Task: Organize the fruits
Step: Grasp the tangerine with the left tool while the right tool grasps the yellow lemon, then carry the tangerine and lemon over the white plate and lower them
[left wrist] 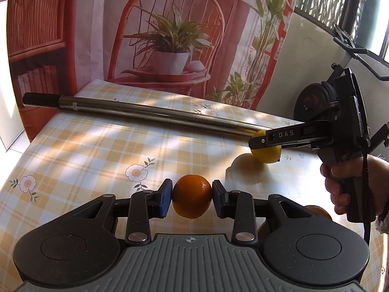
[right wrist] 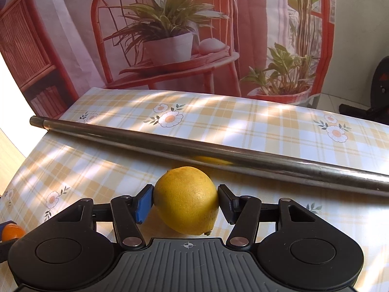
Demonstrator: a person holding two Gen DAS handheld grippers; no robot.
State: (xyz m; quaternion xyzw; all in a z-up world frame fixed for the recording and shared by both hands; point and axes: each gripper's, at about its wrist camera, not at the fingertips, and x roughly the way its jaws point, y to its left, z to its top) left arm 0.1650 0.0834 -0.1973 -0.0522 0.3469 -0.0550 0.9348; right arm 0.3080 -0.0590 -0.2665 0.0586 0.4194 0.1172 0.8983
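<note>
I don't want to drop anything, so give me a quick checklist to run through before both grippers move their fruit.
1. Left gripper pads on both sides of the orange: ok.
2. Right gripper pads on both sides of the lemon: ok.
3. Lemon lifted off the tablecloth: ok, its shadow lies apart below in the left view.
4. Metal pipe clear of the lemon: cannot tell, very close behind.
5. Where the fruit should go: cannot tell, no container in view.
</note>
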